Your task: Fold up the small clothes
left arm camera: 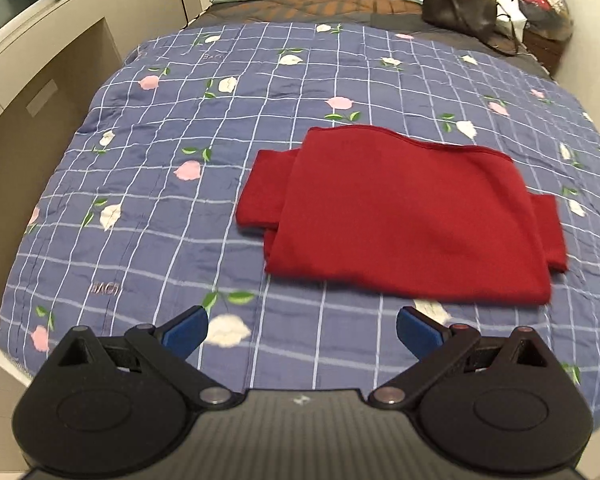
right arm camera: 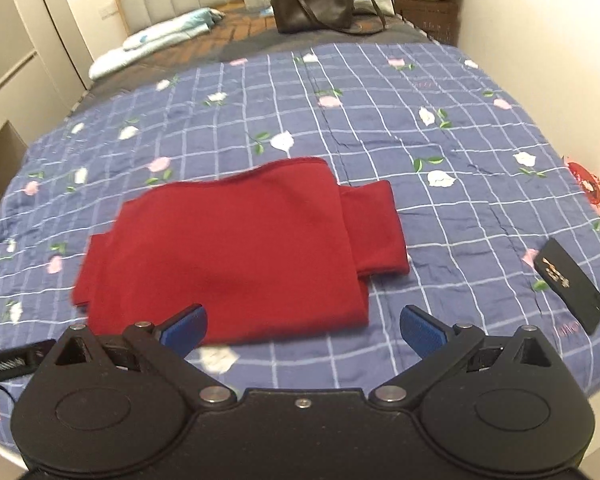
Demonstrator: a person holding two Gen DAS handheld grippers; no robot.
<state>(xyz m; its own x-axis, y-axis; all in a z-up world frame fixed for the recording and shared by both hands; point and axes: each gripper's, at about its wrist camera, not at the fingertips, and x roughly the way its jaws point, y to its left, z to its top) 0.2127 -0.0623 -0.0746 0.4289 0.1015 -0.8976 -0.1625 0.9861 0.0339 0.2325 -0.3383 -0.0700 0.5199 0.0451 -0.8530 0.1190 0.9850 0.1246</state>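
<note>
Red knit garment, partly folded, lies mid-quilt on the blue checked floral quilt, toward its near edge. I hold left gripper and right gripper spread, empty, hovering short of it, probably for the next fold.

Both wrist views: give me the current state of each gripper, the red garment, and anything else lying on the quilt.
left gripper: open, empty, above the quilt
right gripper: open, empty
red garment: partly folded, flat on the quilt, a sleeve sticking out each side
black card: flat on the quilt, apart from the garment
</note>
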